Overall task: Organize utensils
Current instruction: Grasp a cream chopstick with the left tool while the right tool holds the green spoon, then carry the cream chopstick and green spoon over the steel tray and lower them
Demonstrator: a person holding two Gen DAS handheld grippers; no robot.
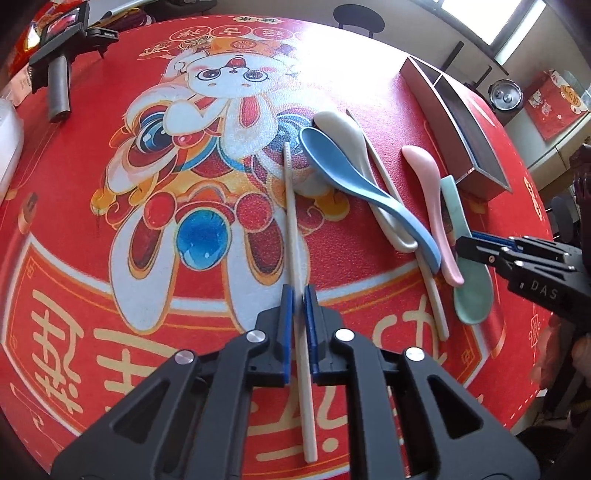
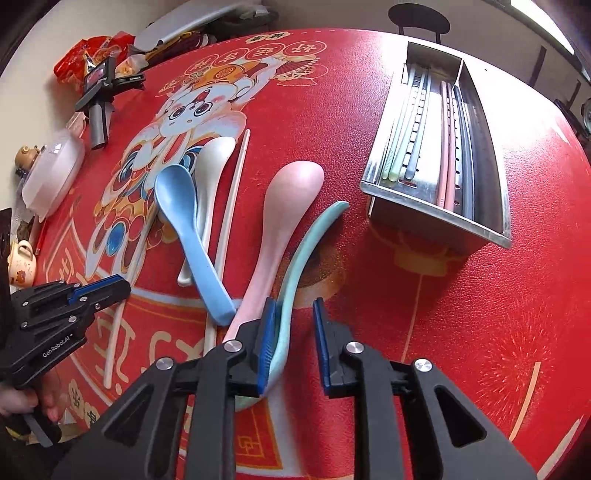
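My left gripper [image 1: 299, 295] is nearly shut around a cream chopstick [image 1: 293, 221] that lies on the red mat; whether the pads touch it I cannot tell. My right gripper [image 2: 293, 314] is open; the mint green spoon [image 2: 314, 236] lies between its pads, against the left one. Beside it lie a pink spoon [image 2: 284, 206], a blue spoon [image 2: 184, 218], a white spoon [image 2: 212, 166] and a second cream chopstick [image 2: 232, 184]. The steel utensil box [image 2: 491, 206] at the right holds several chopsticks in two compartments.
A spare black gripper [image 2: 98, 99] lies at the mat's far left. A clear plastic lid [image 2: 51, 170], small teapots [image 2: 22, 258] and snack bags [image 2: 85, 55] crowd the left edge. A chair [image 2: 417, 18] stands behind the table.
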